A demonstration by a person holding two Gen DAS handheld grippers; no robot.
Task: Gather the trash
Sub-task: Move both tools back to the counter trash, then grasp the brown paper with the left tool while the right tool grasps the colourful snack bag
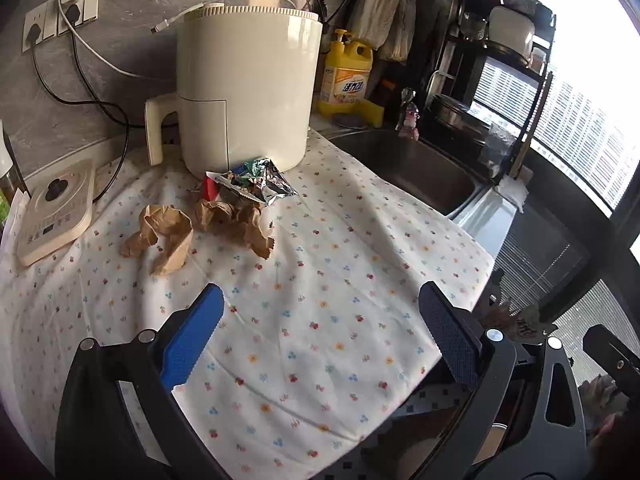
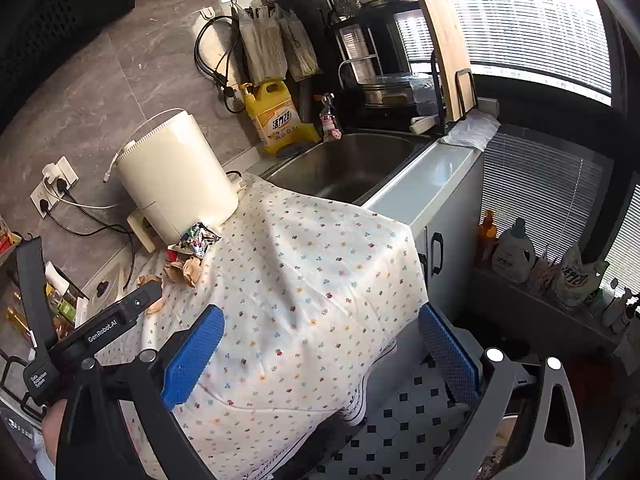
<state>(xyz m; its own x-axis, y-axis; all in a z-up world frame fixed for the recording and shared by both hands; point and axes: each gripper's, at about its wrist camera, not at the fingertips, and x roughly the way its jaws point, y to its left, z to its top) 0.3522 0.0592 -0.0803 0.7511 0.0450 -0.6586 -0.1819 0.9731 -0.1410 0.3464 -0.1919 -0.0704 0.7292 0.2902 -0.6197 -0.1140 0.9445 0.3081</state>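
Note:
Two crumpled brown paper wads (image 1: 162,240) (image 1: 240,220) lie on the flowered cloth (image 1: 340,280), with a shiny foil snack wrapper (image 1: 256,182) and a red scrap (image 1: 208,190) behind them against the cream appliance (image 1: 244,84). My left gripper (image 1: 320,336) hovers open over the cloth, well short of the trash, nothing between its blue pads. The right wrist view shows the same wrapper (image 2: 198,238) and brown paper (image 2: 186,270) far left. My right gripper (image 2: 320,354) is open near the cloth's front edge, empty. The left gripper's body (image 2: 100,332) shows at lower left.
A steel sink (image 1: 416,168) lies right of the cloth, with a yellow detergent jug (image 1: 348,76) and a dish rack (image 1: 500,60) behind it. A cream induction plate (image 1: 56,212) and cables sit at left. Tiled floor (image 2: 408,412) lies below the counter edge.

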